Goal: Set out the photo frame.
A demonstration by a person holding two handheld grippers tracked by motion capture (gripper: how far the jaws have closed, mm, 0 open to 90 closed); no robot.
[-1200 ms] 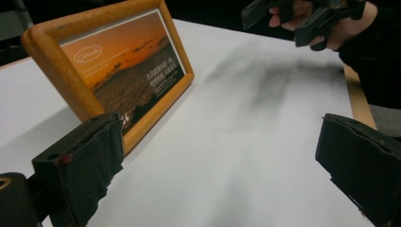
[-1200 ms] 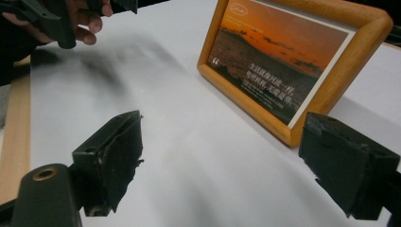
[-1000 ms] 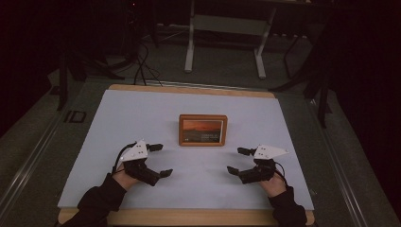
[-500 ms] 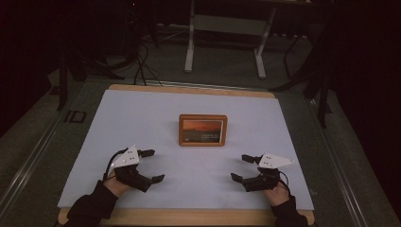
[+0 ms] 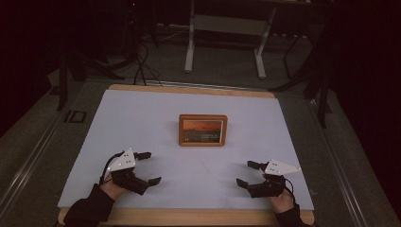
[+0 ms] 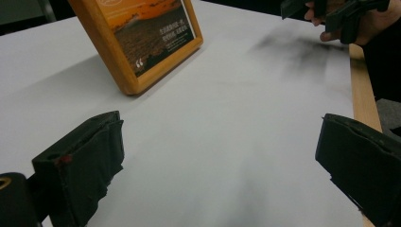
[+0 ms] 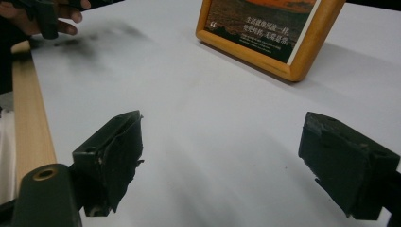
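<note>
The top of the picture frame [image 6: 137, 42] is cut off in the left gripper view, and the same in the right gripper view. The words on its photo are too small to read from the high view. The far room behind the table [image 5: 142, 118] is too dark to make out. The other hand [image 6: 352, 21] is cut off at the top edge.

Wooden-framed picture [image 5: 203, 130] stands mid-frame on white table sheet [image 5: 142, 118]; left gripper [image 5: 148, 167] lower left, right gripper [image 5: 248, 174] lower right.
</note>
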